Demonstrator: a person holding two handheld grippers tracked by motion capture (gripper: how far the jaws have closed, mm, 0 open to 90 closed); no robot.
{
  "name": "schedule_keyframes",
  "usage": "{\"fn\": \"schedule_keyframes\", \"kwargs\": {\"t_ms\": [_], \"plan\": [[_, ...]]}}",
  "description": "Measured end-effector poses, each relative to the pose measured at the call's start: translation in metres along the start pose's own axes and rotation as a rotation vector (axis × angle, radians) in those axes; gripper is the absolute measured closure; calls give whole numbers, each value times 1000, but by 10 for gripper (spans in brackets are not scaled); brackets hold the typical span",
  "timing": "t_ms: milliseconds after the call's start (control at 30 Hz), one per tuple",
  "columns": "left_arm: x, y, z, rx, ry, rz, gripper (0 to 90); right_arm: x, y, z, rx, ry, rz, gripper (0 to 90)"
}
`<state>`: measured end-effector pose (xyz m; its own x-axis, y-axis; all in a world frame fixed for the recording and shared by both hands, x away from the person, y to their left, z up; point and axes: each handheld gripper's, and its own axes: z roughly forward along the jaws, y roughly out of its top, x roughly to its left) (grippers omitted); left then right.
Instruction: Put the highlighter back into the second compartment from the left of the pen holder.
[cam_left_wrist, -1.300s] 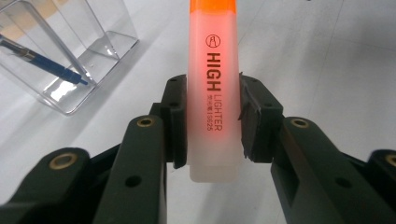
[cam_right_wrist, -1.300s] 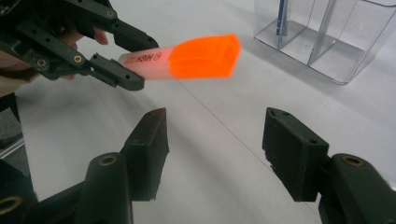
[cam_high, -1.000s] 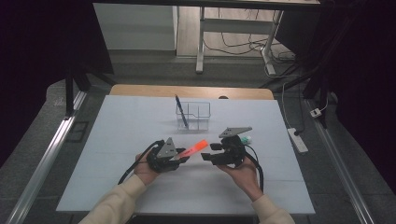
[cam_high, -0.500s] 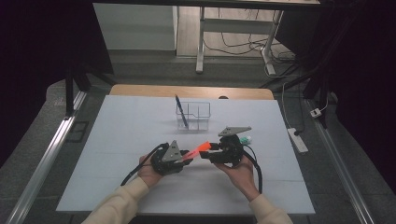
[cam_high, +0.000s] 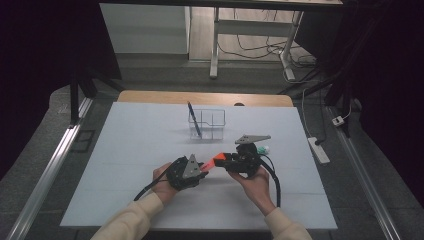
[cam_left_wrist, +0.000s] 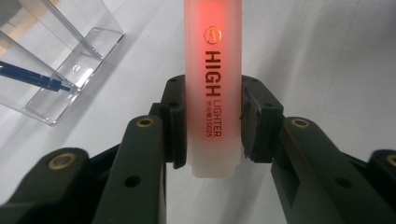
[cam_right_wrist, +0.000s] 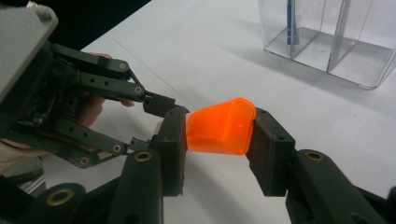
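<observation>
An orange highlighter (cam_high: 212, 162) printed "HIGH LIGHTER" (cam_left_wrist: 212, 70) is held level between both grippers above the white table (cam_high: 125, 150). My left gripper (cam_high: 202, 168) (cam_left_wrist: 212, 123) is shut on its pale barrel near the back end. My right gripper (cam_high: 223, 161) (cam_right_wrist: 219, 133) faces it from the right and is shut on the orange cap (cam_right_wrist: 219, 126). Whether the cap is still seated on the barrel is hidden by the jaws.
A clear divided organizer (cam_high: 207, 125) (cam_left_wrist: 65, 60) (cam_right_wrist: 327, 32) stands at mid-table beyond the grippers, with a blue pen (cam_high: 194, 120) (cam_left_wrist: 32, 77) (cam_right_wrist: 290, 23) leaning in its left compartment. A white power strip (cam_high: 318, 150) lies on the floor to the right.
The two grippers have come together. The right gripper, apart from the highlighter a second ago, now clamps its cap end while the left keeps hold of the barrel.
</observation>
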<state>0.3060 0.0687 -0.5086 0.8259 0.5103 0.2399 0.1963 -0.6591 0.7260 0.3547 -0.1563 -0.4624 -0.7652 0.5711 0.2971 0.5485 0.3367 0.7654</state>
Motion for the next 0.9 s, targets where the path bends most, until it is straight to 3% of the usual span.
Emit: {"fn": "schedule_keyframes", "kwargs": {"t_ms": [467, 633, 900], "plan": [[1, -1, 4, 8, -1, -10, 641, 1, 1, -1, -49, 127, 45, 741], [4, -1, 2, -19, -25, -42, 588, 6, 1, -1, -50, 88, -15, 749], [10, -3, -4, -37, -45, -75, 470, 5, 2, -7, -70, 55, -45, 749]]}}
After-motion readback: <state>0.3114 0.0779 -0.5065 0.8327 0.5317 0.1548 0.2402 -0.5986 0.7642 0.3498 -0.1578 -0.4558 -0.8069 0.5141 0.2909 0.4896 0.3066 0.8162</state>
